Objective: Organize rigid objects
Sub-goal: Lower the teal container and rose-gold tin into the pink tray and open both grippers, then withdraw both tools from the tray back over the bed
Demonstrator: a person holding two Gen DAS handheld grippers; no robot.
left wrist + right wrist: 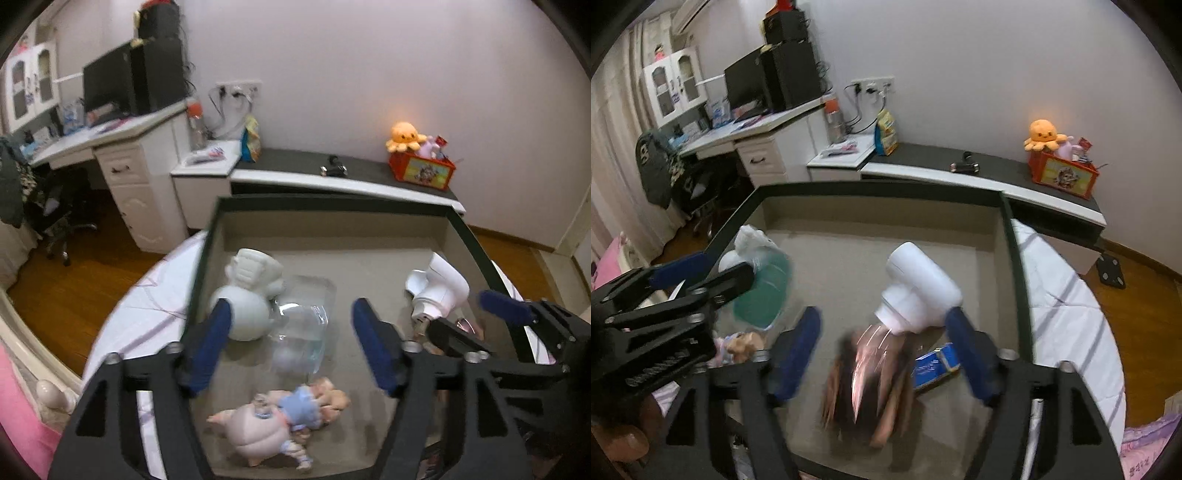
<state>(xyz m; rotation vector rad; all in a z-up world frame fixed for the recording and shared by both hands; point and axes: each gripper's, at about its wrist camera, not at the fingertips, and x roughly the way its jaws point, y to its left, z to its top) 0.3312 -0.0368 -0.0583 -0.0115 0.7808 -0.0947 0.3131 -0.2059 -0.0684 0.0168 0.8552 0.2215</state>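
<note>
A grey felt storage box (369,218) with a dark rim sits on the bed. In it lie a white figurine (247,295), a clear plastic case (303,325), a pink doll figure (280,417) and a white bottle (439,291). My left gripper (295,343) is open and empty above the clear case. In the right wrist view the box (879,192) holds the white bottle (919,288), a blurred brown object (871,384) and a blue packet (936,365). My right gripper (882,350) is open over the brown object, holding nothing.
The bed's white cover (1067,302) lies under the box. A low dark-topped shelf (332,173) behind carries an orange toy box (421,170) with an octopus plush. A white desk (122,147) with a monitor stands at the left. Wooden floor (81,280) lies around.
</note>
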